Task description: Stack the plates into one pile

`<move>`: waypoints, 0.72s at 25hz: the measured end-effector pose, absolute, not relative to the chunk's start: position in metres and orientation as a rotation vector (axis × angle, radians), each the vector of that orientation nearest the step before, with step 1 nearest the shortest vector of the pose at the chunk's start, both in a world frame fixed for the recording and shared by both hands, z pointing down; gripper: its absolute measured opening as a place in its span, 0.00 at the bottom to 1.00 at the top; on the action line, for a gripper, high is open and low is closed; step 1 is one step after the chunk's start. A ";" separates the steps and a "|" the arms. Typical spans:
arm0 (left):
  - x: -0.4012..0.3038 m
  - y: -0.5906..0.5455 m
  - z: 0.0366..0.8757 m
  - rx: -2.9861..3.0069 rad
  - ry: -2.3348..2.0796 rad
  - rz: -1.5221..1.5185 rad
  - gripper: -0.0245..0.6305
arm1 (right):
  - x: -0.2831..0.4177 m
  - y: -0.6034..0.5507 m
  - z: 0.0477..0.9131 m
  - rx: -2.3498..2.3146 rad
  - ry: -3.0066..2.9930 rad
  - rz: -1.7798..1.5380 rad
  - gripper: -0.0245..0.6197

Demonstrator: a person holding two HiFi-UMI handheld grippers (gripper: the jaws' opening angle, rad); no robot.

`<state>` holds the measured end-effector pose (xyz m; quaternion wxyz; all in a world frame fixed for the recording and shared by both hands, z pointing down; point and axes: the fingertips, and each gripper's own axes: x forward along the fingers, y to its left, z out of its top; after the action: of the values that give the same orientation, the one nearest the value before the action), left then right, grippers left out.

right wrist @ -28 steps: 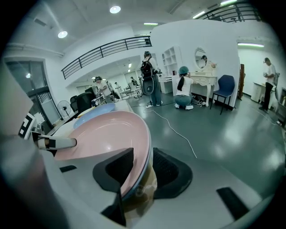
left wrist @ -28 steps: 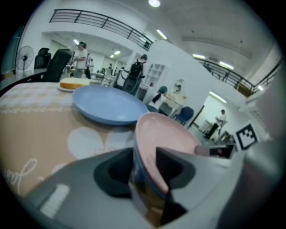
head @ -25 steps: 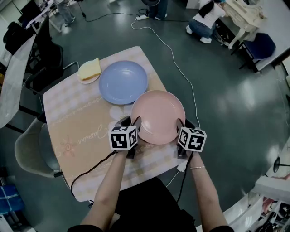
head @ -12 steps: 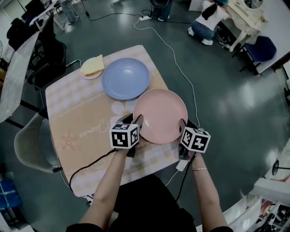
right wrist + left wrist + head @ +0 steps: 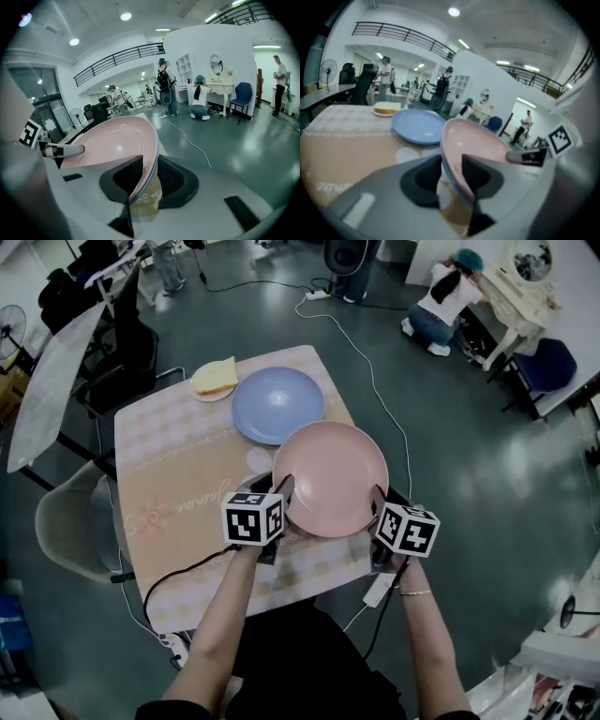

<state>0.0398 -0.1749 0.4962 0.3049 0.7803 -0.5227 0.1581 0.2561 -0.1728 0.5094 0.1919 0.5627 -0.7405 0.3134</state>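
Note:
A pink plate [image 5: 328,479] hangs above the table's near right part, gripped on opposite rims. My left gripper [image 5: 281,493] is shut on its left rim, and the rim sits between the pads in the left gripper view [image 5: 451,171]. My right gripper [image 5: 376,501] is shut on the right rim [image 5: 149,176]; its jaws have just been closing on that rim. A blue plate [image 5: 278,405] lies flat on the table just beyond the pink one, and the left gripper view shows the blue plate [image 5: 417,126] past the pink plate [image 5: 476,140].
A small plate with a slice of bread [image 5: 215,379] sits at the far left corner of the checked table [image 5: 178,493]. A chair [image 5: 70,531] stands left of the table. A white cable [image 5: 370,371] runs over the floor on the right. A person kneels far off [image 5: 448,287].
Both grippers have risen with the pink plate, which is now off the table and closer to the blue plate's near edge. The blue plate and bread have not moved on the table.

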 end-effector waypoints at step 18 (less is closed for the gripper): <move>-0.068 -0.242 0.479 1.958 -1.571 0.337 0.25 | 0.147 -0.266 0.491 1.379 -2.226 0.781 0.19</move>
<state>-0.0676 -0.2420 0.4793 0.2998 0.7375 -0.5917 0.1268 0.1469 -0.2663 0.4912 0.2030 0.4940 -0.7978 0.2799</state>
